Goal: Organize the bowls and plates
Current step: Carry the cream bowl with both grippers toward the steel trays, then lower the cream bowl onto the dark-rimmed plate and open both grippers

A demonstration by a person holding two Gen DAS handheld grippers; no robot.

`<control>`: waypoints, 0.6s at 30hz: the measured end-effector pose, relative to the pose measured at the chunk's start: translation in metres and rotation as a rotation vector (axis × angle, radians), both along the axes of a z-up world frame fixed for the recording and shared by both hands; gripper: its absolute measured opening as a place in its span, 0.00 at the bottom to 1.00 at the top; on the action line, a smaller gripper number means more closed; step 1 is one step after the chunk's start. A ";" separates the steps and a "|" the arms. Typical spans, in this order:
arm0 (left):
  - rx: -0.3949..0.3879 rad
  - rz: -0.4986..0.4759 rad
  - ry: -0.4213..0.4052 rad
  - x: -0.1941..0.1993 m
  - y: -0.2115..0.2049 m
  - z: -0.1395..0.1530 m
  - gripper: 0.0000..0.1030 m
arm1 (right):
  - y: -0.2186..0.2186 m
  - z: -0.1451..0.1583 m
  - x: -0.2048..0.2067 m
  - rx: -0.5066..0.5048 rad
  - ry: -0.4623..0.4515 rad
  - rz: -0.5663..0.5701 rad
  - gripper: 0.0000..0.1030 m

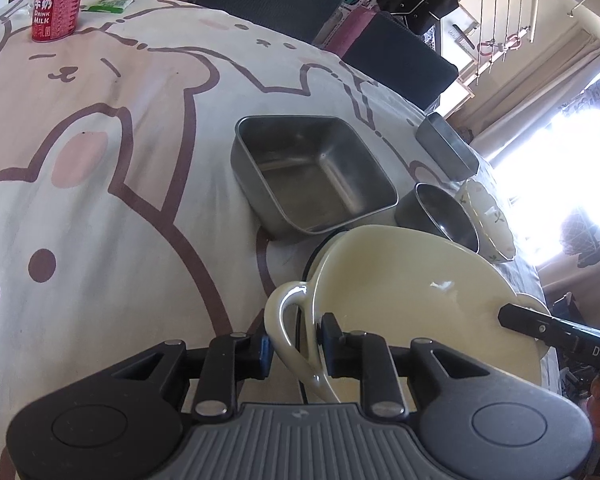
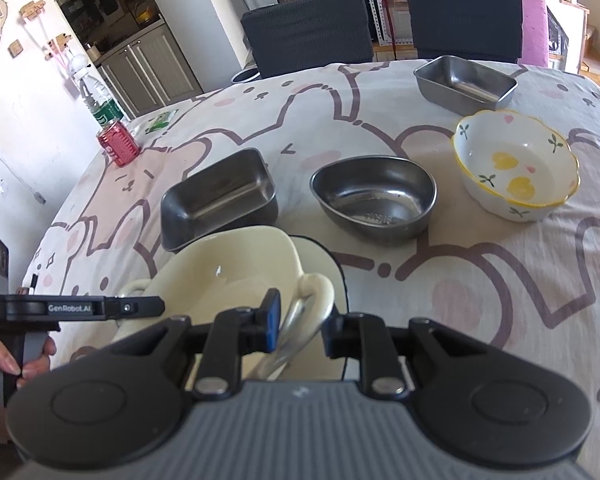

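While both hand-held grippers work the same piece, a cream ceramic two-handled bowl [image 1: 412, 300] sits at the near edge of the bench [image 1: 112, 184], resting on or just above a dark-rimmed round plate [image 2: 320, 256]; contact there cannot be told.

- Left hand-held gripper [image 1: 296, 344]: jaws astride the bowl's left loop handle [image 1: 284, 328]. A gap seems to show on each side of the loop, so it reads as loose rather than clamped.
- Right hand-held gripper [image 2: 302, 328]: jaws astride the bowl's right loop handle [image 2: 312, 300], the blue pad close against it. Whether it pinches or only brackets the loop cannot be told.
- Person's hand [image 2: 24, 356] visible on the left tool's grip.

Remaining ware lies spread singly across the cartoon-print cloth:
- square steel tray [image 1: 312, 172], just behind the cream bowl
- oval steel bowl [image 2: 374, 196], mid-bench
- scalloped white bowl with yellow print [image 2: 516, 164], toward the right edge
- second rectangular steel tray [image 2: 464, 84], near the far edge

Red milk can [image 1: 56, 4] stands at the far left corner, apart from the ware.

Judgement: early stage. At most one pairing, bowl over plate, is made. The four other pieces stand unstacked and ungrouped, so most of the sorting is left.
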State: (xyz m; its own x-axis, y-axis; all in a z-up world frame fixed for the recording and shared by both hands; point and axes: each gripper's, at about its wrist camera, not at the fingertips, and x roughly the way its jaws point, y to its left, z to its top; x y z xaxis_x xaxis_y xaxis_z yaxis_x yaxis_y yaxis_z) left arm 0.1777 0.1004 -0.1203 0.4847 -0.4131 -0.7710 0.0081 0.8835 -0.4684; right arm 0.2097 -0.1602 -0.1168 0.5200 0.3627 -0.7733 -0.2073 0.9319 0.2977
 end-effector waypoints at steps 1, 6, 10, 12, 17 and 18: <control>0.001 0.000 0.000 0.000 0.000 0.000 0.25 | 0.000 0.000 0.000 0.000 0.000 0.000 0.24; 0.022 -0.006 -0.002 0.000 -0.003 0.001 0.25 | -0.001 -0.003 0.003 -0.006 0.018 -0.004 0.25; 0.030 -0.007 0.000 0.000 -0.005 0.001 0.25 | -0.002 -0.008 0.004 -0.005 0.042 -0.013 0.25; 0.032 -0.007 0.000 0.001 -0.005 0.001 0.25 | -0.002 -0.008 0.004 -0.006 0.041 -0.011 0.25; 0.048 -0.016 -0.009 0.000 -0.008 0.003 0.25 | -0.005 -0.012 0.006 0.008 0.070 -0.020 0.25; 0.052 -0.020 -0.011 0.000 -0.009 0.003 0.25 | -0.006 -0.013 0.007 0.014 0.082 -0.025 0.25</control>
State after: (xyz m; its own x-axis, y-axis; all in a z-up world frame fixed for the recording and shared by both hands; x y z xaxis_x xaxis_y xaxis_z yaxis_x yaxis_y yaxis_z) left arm 0.1777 0.0915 -0.1173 0.4853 -0.3825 -0.7863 0.0307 0.9061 -0.4219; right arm 0.2168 -0.1663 -0.1301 0.4644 0.3616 -0.8084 -0.1582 0.9320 0.3260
